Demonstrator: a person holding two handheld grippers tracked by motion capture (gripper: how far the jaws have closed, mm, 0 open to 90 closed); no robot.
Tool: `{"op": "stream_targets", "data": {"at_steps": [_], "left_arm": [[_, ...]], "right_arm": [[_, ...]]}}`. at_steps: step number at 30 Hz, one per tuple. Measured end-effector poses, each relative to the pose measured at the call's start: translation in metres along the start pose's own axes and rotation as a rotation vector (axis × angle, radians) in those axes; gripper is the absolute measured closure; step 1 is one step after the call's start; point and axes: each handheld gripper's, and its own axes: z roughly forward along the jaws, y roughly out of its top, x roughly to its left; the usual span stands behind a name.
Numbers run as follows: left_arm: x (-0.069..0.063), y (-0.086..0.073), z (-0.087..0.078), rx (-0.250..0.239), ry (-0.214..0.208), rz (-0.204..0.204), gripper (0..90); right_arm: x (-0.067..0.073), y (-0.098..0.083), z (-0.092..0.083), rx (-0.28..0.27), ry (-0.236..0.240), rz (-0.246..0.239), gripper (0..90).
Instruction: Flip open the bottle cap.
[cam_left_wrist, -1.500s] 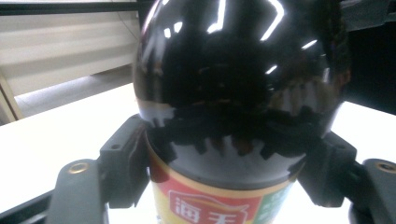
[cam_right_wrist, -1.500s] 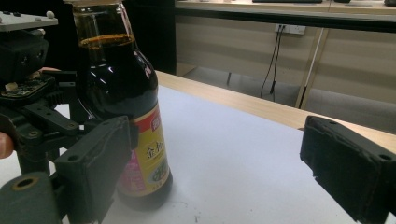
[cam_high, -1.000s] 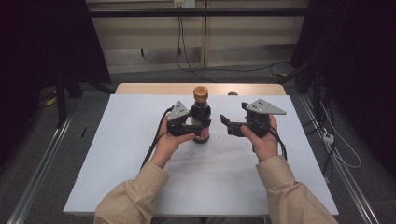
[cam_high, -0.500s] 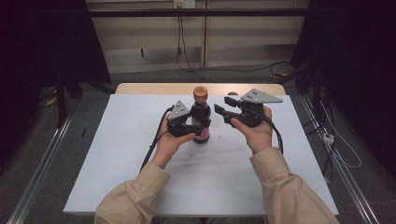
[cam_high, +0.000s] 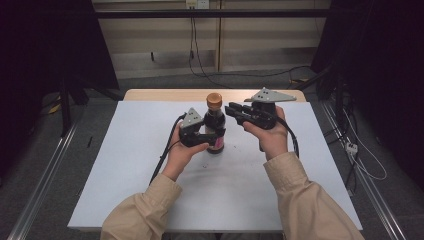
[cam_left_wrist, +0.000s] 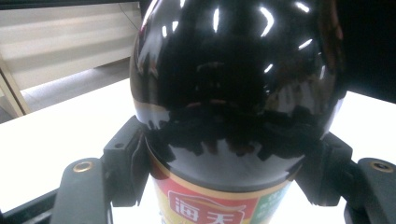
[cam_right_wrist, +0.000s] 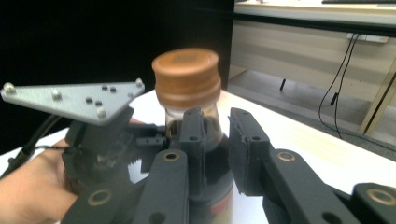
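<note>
Bottle (cam_high: 215, 125) upright on table (cam_high: 125, 165), clamped by left gripper (cam_high: 212, 137); right gripper (cam_high: 231, 110) beside neck, jaws apart.

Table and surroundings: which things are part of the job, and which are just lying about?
In use:
- bottle, clamped by left gripper
- brown cap
- right gripper, jaws open near the cap

Lying about:
- floor cables
- wall cables

I see high view looking forward-down over table (cam_high: 150, 200). Left gripper view very close on bottle (cam_left_wrist: 233, 93); right gripper view near, facing same bottle's cap (cam_right_wrist: 187, 74).
</note>
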Motion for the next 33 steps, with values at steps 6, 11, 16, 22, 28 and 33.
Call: {"op": "stream_targets", "data": {"at_steps": [6, 11, 16, 22, 28, 33], "left_arm": [[-0.002, 0.000, 0.001, -0.006, 0.006, 0.000, 29.9], [-0.002, -0.001, 0.001, -0.008, 0.007, 0.003, 30.2], [-0.002, -0.001, 0.000, -0.011, 0.007, 0.006, 30.7], [-0.002, -0.002, 0.000, -0.012, 0.013, 0.006, 31.3], [-0.002, -0.002, 0.000, -0.013, 0.016, -0.004, 31.6], [-0.005, -0.001, 0.000, -0.006, 0.041, 0.000, 32.0]], "right_arm": [[0.000, 0.011, 0.001, 0.036, 0.014, 0.003, 90.0], [0.004, 0.018, 0.006, 0.072, 0.011, -0.025, 90.0], [0.006, 0.024, 0.008, 0.093, 0.023, -0.040, 90.0], [0.004, 0.026, 0.010, 0.100, 0.041, -0.027, 90.0], [0.005, 0.026, 0.011, 0.098, 0.033, -0.034, 90.0], [0.005, 0.028, 0.011, 0.112, 0.038, -0.036, 90.0]]}}
